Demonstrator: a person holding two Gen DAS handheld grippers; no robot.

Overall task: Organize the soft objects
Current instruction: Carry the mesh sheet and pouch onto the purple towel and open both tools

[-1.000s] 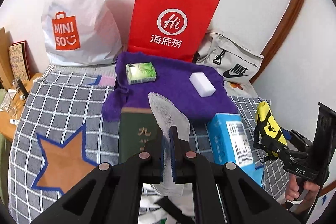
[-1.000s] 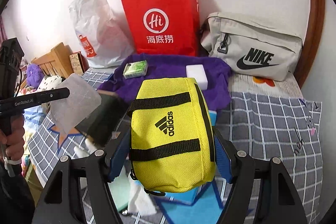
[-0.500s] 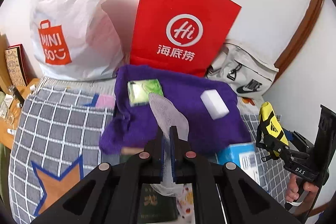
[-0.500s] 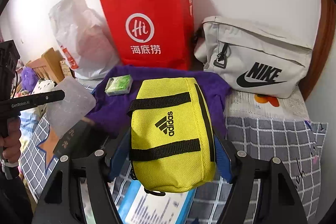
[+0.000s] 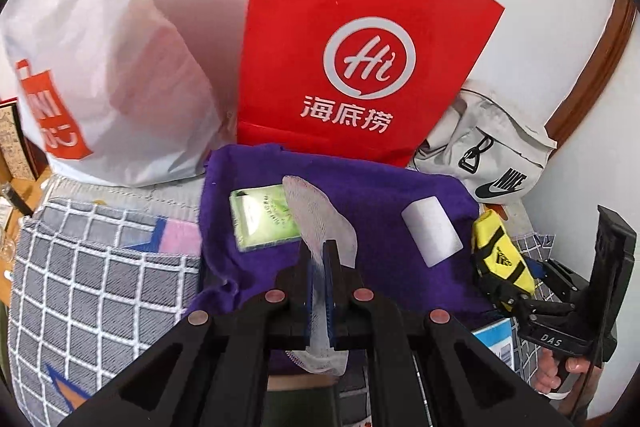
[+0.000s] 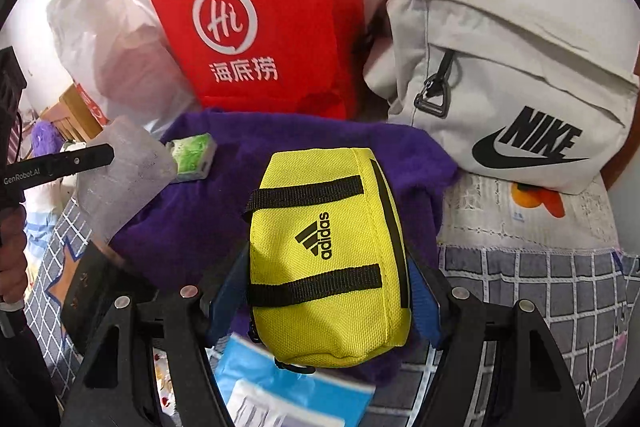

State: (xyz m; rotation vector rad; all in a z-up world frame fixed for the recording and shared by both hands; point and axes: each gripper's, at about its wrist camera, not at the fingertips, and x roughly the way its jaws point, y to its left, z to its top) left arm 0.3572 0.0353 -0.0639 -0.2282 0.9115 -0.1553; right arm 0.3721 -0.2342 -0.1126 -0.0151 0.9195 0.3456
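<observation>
My left gripper is shut on a white mesh cloth, held above a purple towel. On the towel lie a green tissue pack and a white sponge block. My right gripper is shut on a yellow Adidas pouch, held over the towel's near right part. The right gripper with the pouch shows at the right of the left wrist view. The left gripper with the mesh cloth shows at the left of the right wrist view, next to the tissue pack.
A red paper bag, a white Miniso plastic bag and a grey Nike bag stand against the wall behind the towel. A blue box and a dark book lie on the checked blanket below the grippers.
Both grippers have moved forward toward the wall with their loads. The towel, the tissue pack and the bags now look closer; the blue box and the book have slid under the grippers.
</observation>
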